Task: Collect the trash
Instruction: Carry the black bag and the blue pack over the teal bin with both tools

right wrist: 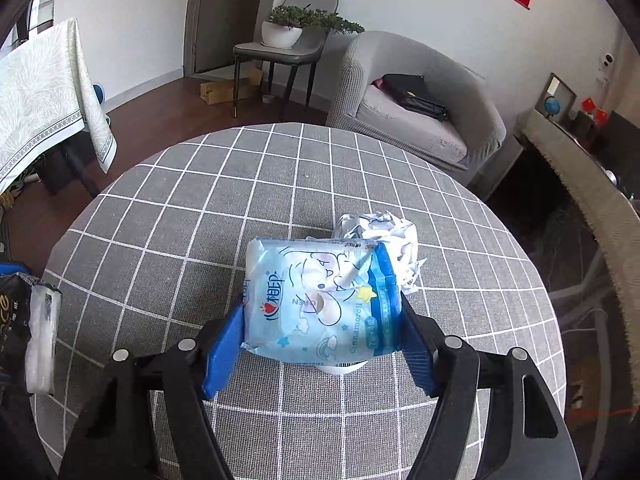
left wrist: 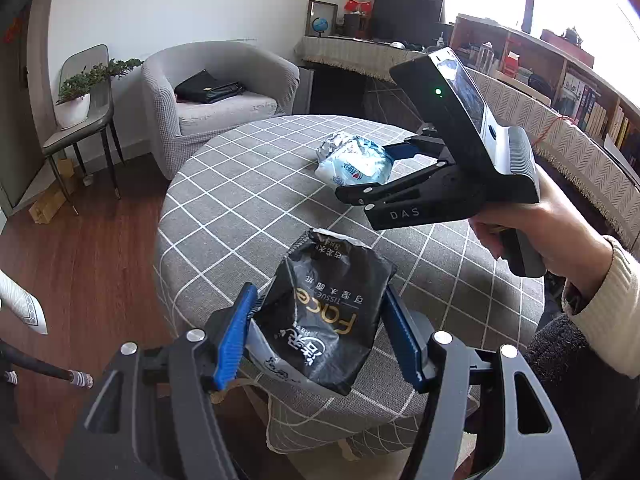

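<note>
Left gripper (left wrist: 320,336) jaws clamp one black tissue pack (left wrist: 324,316); right gripper (right wrist: 320,344) jaws clamp one blue pack (right wrist: 320,300)

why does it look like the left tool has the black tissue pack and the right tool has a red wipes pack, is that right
Not quite: the wipes pack between the right tool's fingers is light blue, not red, as the right wrist view shows. The left tool does have the black tissue pack.

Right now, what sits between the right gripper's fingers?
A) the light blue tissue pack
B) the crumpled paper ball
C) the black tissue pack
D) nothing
A: in the right wrist view the right gripper has its blue pads on either side of the light blue tissue pack, with the crumpled paper ball lying beyond it on the table.
</note>
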Available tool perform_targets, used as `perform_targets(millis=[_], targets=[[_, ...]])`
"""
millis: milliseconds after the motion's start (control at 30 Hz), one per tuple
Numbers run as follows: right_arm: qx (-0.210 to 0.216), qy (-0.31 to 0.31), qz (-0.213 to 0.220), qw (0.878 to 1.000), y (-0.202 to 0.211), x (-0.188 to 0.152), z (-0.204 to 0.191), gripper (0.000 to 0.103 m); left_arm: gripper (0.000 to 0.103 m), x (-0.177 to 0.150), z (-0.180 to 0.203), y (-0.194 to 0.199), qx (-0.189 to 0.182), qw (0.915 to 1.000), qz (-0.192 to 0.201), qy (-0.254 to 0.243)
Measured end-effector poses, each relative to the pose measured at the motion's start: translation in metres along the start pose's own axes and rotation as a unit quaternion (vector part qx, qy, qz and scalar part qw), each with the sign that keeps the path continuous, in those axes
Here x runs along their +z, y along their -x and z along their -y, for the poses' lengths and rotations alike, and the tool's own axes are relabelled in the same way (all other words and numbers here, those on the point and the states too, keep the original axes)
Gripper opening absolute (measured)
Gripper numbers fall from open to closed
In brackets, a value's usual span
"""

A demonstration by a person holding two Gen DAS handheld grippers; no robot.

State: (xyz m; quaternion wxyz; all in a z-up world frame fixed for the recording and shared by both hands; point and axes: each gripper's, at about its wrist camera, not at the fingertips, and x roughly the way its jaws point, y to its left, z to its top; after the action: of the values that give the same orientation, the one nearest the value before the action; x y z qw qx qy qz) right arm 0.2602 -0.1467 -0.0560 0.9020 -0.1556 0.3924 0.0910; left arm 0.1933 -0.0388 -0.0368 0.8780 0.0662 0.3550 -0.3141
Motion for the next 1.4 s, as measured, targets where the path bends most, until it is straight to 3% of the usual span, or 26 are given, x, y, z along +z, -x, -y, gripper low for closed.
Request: perform_targets(millis=[167,433,767,1000,1200,1400], targets=[[0.004,0.013,0.027,1.000,0.018,-0.002,-0.014,0.071,0.065,-0.007,-0.004,0.020,0.027,0.9992,0.020,0.021],[0.073,0.007,0.052,0.996,0.046,-0.011,-0.040,0.071,0.065,-0.023,-0.014,0.044,0.086,0.9940,0.033,0.059],[0.131,0.011,0.066,0.989,0.071,-0.014,-0.082,0.071,0.065,-0.048,-0.051,0.083,0.171,0.9726,0.045,0.151],[0.175,0.017,0.062,0.982,0.071,-0.006,-0.119,0.071,0.065,-0.073,-0.082,0.103,0.229,0.9565,0.040,0.176],[0.213,0.019,0.060,0.975,0.067,0.007,-0.155,0.071,0.065,-0.099,-0.114,0.109,0.256,0.9436,0.020,0.209],[0.246,0.026,0.057,0.967,0.064,0.018,-0.188,0.071,0.065,-0.123,-0.133,0.112,0.260,0.9407,-0.003,0.218]])
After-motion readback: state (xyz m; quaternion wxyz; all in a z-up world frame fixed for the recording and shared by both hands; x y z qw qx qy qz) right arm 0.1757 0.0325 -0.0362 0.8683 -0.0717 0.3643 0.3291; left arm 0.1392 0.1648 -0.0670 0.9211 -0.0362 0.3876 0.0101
